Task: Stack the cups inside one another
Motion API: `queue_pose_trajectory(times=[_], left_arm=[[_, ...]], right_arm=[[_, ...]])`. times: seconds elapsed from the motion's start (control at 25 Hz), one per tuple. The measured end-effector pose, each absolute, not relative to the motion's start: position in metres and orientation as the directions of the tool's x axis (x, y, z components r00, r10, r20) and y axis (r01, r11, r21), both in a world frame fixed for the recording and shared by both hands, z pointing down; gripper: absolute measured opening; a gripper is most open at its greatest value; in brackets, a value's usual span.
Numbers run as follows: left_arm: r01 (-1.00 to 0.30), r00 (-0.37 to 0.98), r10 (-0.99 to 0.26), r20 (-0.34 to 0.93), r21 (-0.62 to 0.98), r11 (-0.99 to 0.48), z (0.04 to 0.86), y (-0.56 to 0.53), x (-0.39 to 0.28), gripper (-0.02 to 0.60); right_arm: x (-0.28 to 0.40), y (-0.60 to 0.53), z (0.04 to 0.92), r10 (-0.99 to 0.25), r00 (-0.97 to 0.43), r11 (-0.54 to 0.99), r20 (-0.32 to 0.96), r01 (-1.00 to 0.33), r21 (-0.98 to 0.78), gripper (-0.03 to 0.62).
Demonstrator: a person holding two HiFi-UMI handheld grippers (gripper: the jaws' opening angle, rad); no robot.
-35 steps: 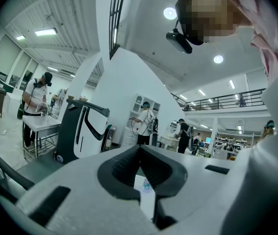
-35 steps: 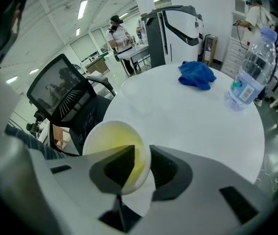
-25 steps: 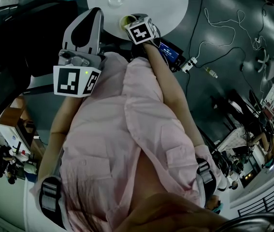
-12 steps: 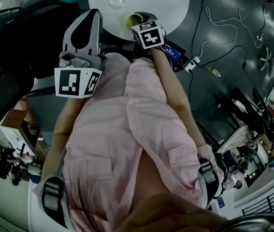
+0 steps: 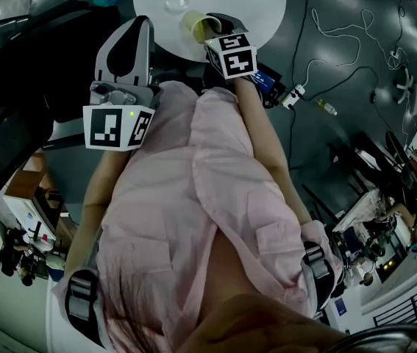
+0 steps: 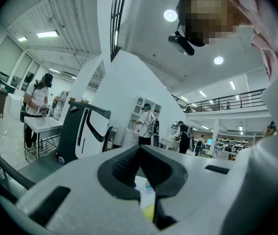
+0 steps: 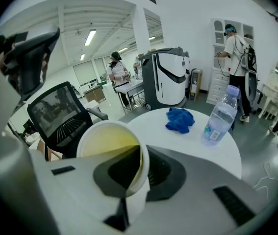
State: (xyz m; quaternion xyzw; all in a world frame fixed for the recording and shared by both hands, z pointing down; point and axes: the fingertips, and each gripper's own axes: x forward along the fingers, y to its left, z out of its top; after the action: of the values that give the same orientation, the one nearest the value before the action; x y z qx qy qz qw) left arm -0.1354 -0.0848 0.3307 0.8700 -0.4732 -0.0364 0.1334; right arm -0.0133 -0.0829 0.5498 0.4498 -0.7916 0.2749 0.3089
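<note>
The right arm reaches forward from the chest, and the right gripper (image 5: 214, 31) tilts downward over the near edge of the round white counter (image 5: 256, 9). Its jaws pinch the wall of a white cup (image 7: 110, 148) with a yellow inside, one jaw within the rim and one outside, and the cup is tipped. The left gripper (image 6: 139, 150) is held level beside the chest, its jaws closed together on nothing. A water bottle (image 7: 219, 116) and a blue cloth (image 7: 180, 120) sit farther across the counter.

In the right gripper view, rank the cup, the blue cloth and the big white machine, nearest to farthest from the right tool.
1. cup, clamped by the right tool, lower left.
2. blue cloth, on the round table, right of centre.
3. white machine, on the floor beyond the table, upper centre.
</note>
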Motion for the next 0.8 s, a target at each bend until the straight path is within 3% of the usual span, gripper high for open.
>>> queue_pose_trajectory(times=[0.48,0.8], left_arm=[[-0.807,0.557,-0.829,0.053,0.273,-0.524,0.328,-0.081,-0.134,0.015],[-0.801,0.554,-0.832,0.040,0.296,-0.520,0.327,-0.079,-0.134,0.015]], right_arm=[[0.000,-0.091,0.486,-0.707,-0.409,0.390,0.577,-0.906,-0.164,0.038],[0.010,-0.087,0.461,-0.751,-0.398,0.378,0.526,-0.913,-0.152,0.038]])
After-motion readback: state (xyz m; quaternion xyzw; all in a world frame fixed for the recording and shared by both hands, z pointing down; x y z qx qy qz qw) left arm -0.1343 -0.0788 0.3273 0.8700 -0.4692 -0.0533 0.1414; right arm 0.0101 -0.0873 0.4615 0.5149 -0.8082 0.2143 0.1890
